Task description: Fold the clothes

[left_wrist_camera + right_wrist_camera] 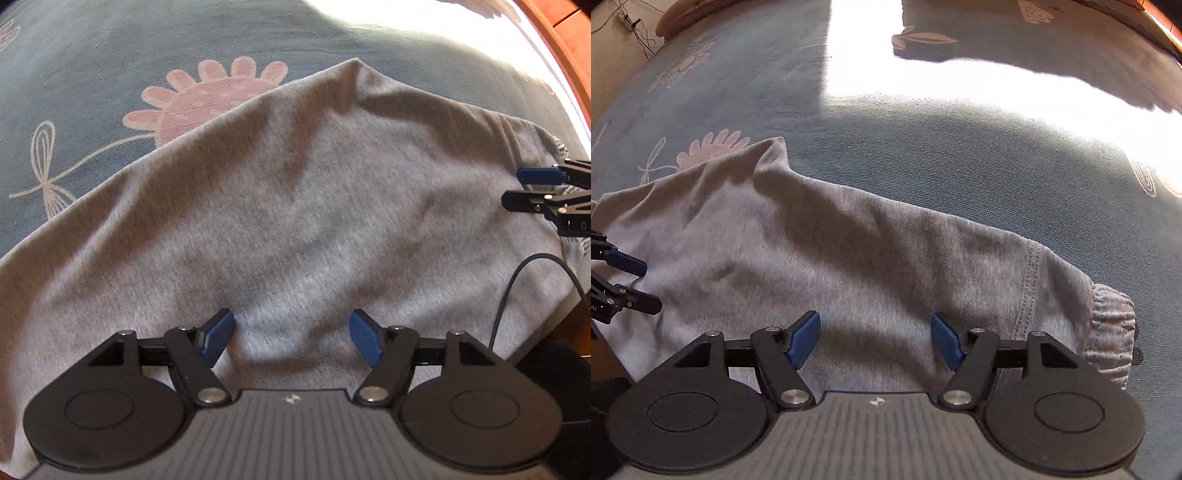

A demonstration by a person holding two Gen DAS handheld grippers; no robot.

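Blue-grey woven bedspread with pink flower print (960,155) carries the grey marl jersey sweatpants (295,206), lying flat, folded over, ribbed elastic waistband (1108,325) at the right end; I'd pinch the near edge at two spread points and lift evenly so the fold lands square; both hands aim steeply down; left gripper (291,338) and right gripper (875,338) jaws apart, nothing clamped, cloth underneath.
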